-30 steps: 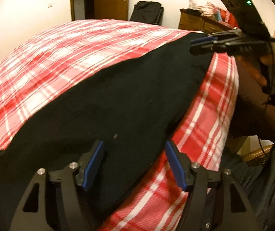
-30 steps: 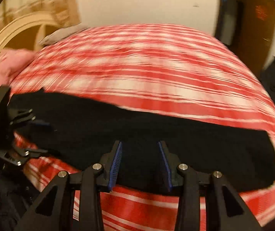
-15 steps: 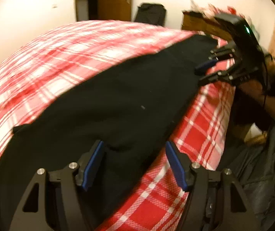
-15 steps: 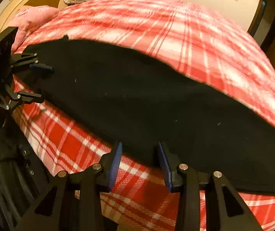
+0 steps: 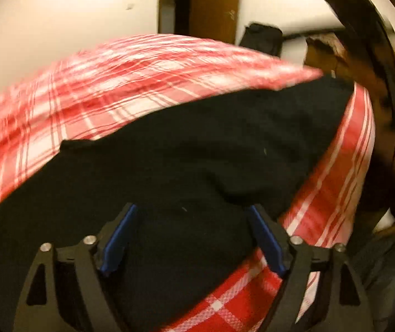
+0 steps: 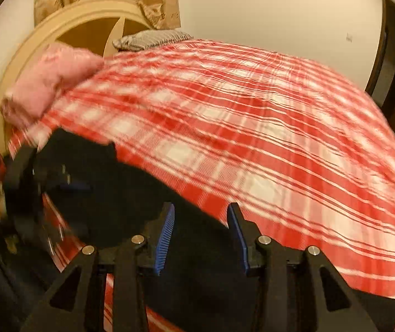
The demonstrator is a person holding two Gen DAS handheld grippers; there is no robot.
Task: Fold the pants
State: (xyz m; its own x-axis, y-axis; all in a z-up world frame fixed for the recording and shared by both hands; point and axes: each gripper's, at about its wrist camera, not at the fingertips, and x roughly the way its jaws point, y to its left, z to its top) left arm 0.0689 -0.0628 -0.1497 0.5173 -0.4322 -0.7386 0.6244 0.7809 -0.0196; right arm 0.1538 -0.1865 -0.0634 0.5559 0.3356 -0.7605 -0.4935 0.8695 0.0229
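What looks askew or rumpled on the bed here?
The black pants lie diagonally along the near edge of the red plaid bedspread, with a raised wrinkle ahead of the open left gripper. Nothing looks spilled or damaged; blur hides finer detail.

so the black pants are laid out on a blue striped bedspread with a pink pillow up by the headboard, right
Not quite: the bedspread is red and white plaid, not blue striped. The right wrist view shows it plainly, with the black pants lying along its near edge and the pink pillow up by the headboard, as you said.
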